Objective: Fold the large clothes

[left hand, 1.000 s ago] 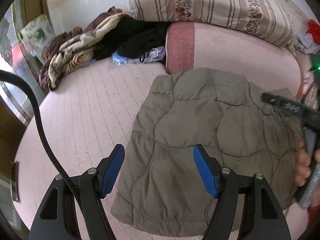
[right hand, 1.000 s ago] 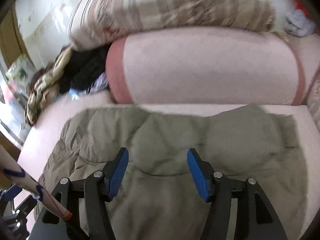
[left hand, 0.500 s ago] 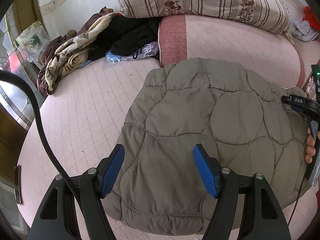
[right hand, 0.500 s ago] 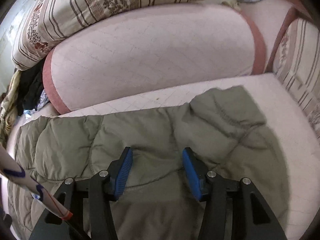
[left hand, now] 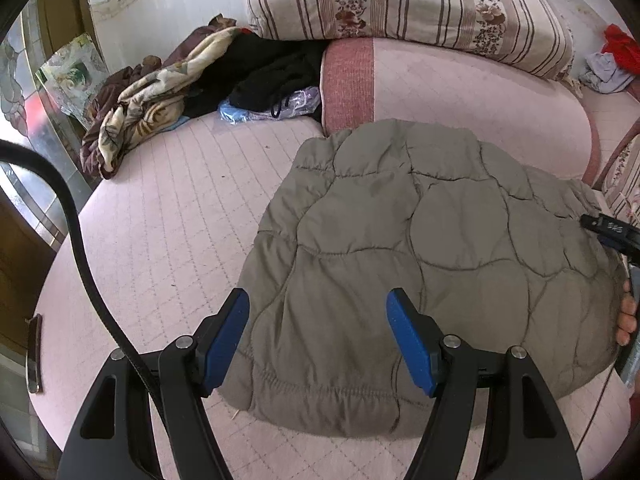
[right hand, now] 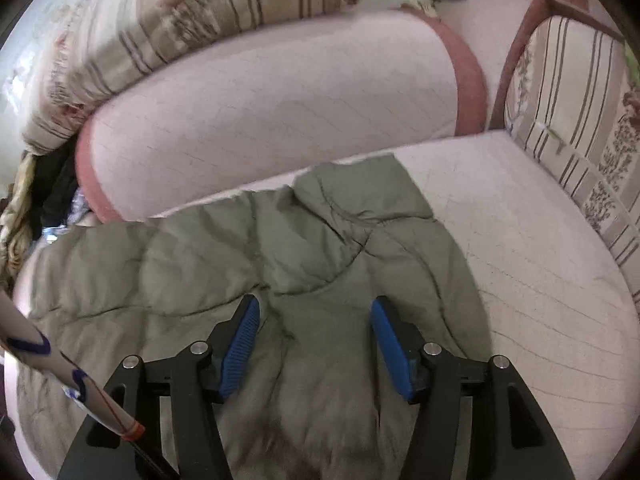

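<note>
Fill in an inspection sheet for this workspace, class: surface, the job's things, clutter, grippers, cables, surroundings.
Surface: pink quilted bed cover, bare left of the jacket.
Job's things: olive quilted jacket lying flat, a creased flap at its far end.
Clutter: heap of blankets and dark clothes at the back left; red and grey clothes at the back right.
Grippers: left gripper open above the jacket; right gripper open above it.
Cables: black cable beside the left gripper.
Surroundings: pink bolster, striped pillow, wall behind.
</note>
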A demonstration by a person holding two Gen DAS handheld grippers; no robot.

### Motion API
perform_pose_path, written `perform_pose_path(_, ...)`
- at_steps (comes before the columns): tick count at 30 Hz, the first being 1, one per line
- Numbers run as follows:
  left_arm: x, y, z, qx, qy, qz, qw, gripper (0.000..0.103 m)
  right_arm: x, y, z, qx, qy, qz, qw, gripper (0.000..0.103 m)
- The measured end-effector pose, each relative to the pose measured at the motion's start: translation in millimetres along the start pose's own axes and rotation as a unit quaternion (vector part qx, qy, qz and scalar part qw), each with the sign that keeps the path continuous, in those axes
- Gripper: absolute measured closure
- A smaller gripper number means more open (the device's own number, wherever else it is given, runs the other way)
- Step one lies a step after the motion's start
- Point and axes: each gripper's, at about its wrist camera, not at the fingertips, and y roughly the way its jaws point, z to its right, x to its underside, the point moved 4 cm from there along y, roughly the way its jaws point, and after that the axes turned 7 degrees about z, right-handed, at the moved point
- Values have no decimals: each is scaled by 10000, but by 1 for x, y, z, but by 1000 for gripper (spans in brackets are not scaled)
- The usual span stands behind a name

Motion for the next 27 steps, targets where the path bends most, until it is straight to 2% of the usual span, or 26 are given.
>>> perform_pose_path(3, 3, -5, 0, -41, 32, 37, 10000, 33, 11, -35, -10, -228, -127, 258, 9993, 40)
perform_pose_path(6, 8, -4, 2, 4, -25, -57, 10000, 33, 29, -52, -22, -315, -326, 328, 9984, 40)
perform_pose_path(10, 16, -3, 5, 59, -64, -147, 9999, 33, 55, -31, -28, 6, -757, 170, 9970, 40)
perform_pose_path(12, 18, -5, 6, 66, -60, -153, 9998, 33, 60, -22, -22, 83, -757, 147, 9970, 36)
perform_pose_path(15, 18, -7, 6, 38, -61, -103, 9999, 33, 57, -28, -18, 107, -687, 122, 9975, 35)
perform_pose_path(22, 22, -13, 5, 88, -183, -103, 9997, 33, 55, -72, -36, -224, -737, 481, 9959, 34)
perform_pose_path(25, 26, -12, 5, 78, -177, -156, 9997, 33, 61, -65, -53, -313, -845, 382, 9952, 34)
perform_pose_path(27, 29, -11, 5, 72, -171, -193, 9996, 33, 69, -50, -61, -222, -937, 247, 9950, 34)
